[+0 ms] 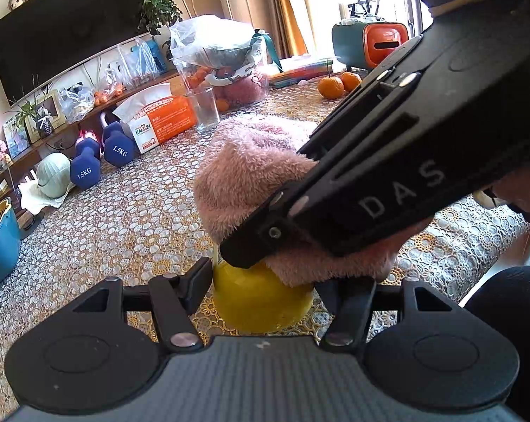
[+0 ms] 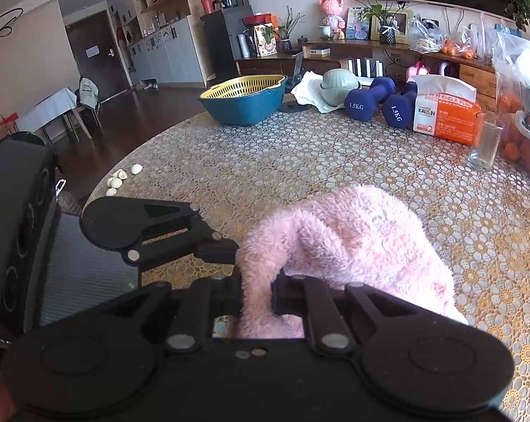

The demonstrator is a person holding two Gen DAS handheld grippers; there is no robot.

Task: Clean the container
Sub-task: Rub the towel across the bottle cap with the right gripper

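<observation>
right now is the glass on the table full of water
No, the glass beside the tissue box stands upright on the table and looks empty and clear all the way down.

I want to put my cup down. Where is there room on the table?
There's bare tablecloth between the pink cloth, the blue basin and the dumbbells. It's crowded by the tissue box, glass and fruit bags.
</observation>
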